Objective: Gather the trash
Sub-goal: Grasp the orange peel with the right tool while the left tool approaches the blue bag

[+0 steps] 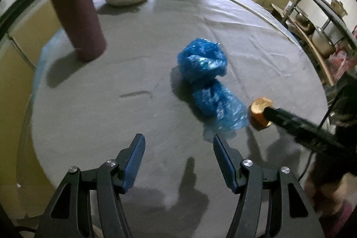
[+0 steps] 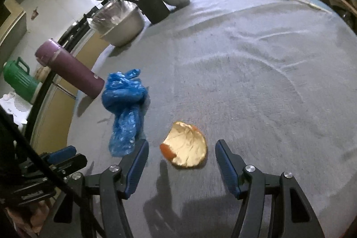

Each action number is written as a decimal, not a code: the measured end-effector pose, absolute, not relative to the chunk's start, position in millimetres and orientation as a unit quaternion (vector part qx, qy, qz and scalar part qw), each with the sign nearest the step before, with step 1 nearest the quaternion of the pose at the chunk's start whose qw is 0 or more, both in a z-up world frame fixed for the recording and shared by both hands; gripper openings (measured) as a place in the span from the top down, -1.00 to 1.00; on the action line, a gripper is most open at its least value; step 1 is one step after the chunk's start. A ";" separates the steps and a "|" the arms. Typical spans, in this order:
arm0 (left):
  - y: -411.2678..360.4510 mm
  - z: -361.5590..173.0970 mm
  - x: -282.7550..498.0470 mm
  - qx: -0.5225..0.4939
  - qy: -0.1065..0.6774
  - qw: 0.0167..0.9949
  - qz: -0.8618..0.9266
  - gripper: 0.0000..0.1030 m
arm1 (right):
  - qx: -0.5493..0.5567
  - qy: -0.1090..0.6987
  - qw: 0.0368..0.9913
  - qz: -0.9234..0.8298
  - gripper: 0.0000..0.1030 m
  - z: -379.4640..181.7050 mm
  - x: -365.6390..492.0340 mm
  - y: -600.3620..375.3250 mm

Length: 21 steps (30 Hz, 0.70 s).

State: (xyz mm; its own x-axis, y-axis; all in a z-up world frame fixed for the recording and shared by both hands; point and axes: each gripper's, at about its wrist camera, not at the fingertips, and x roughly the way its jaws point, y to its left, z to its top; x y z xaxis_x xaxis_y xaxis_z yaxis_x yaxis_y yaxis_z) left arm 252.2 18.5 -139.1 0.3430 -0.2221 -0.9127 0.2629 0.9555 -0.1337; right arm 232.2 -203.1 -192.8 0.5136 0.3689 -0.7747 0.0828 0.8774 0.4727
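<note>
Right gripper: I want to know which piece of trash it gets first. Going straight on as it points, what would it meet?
Probably the orange peel, lying between the open right gripper fingers' line; depth unclear.

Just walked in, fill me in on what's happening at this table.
A person is clearing trash off a round table with two handheld grippers. The right gripper hangs open over a piece of orange peel, which lies on the cloth between its fingers, not yet gripped. The left gripper is open and empty, just short of a crumpled blue plastic bag. Nothing has been picked up.
</note>
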 end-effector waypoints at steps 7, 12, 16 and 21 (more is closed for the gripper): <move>-2.2 -144.6 275.4 -0.026 0.570 0.805 -0.166 -0.25 | 0.195 0.477 0.852 0.098 0.09 -197.0 231.3 -190.0; -21.7 -161.2 288.7 -0.048 0.592 0.787 -0.169 -0.15 | 0.173 0.462 0.864 0.097 0.31 -194.6 221.1 -187.1; -29.9 -173.9 293.4 -0.075 0.609 0.771 -0.170 0.20 | 0.185 0.457 0.865 0.089 0.32 -193.7 203.8 -199.3; -34.0 -187.9 289.3 -0.094 0.618 0.764 -0.162 0.61 | 0.198 0.449 0.867 0.087 0.32 -188.3 180.8 -211.7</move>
